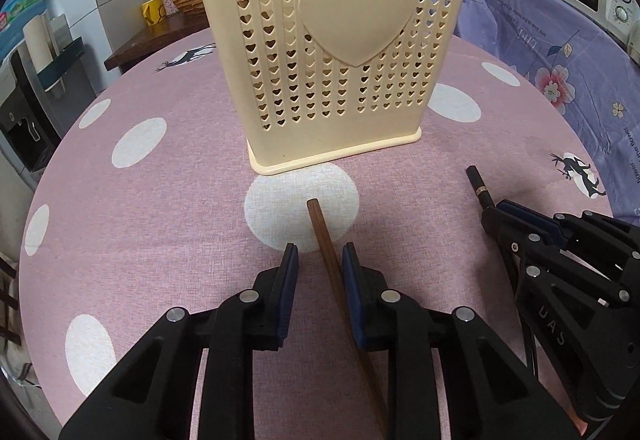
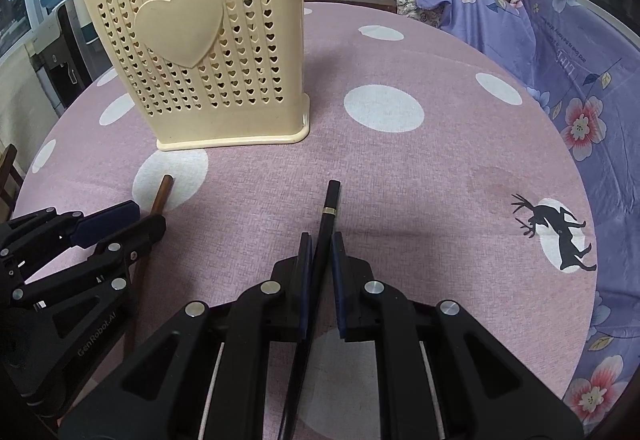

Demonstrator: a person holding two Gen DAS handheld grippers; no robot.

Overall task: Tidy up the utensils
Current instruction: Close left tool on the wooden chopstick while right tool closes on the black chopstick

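Both chopsticks remain outside the holder (image 1: 320, 51) — right tool (image 2: 320, 252) clamps the black chopstick (image 2: 330, 203), left tool (image 1: 318, 260) nearly closed round the brown chopstick (image 1: 320, 228).

Two fisheye wrist cameras, side by side, both looking steeply down and forward over the same round pink worktop (image 1: 168, 199) with white dots.

The left wrist view sits close behind its own black fingers (image 1: 288, 280) and faces the cream plastic utensil basket (image 1: 320, 39) with heart-shaped holes almost head-on, with the right gripper (image 1: 500, 215) at its right edge. The right wrist view looks from further right, so the same basket (image 2: 200, 51) stands up-left and the left gripper (image 2: 132, 217) enters at the left edge. Both share the basket, the worktop and the purple floral cloth (image 2: 560, 51) beyond it.
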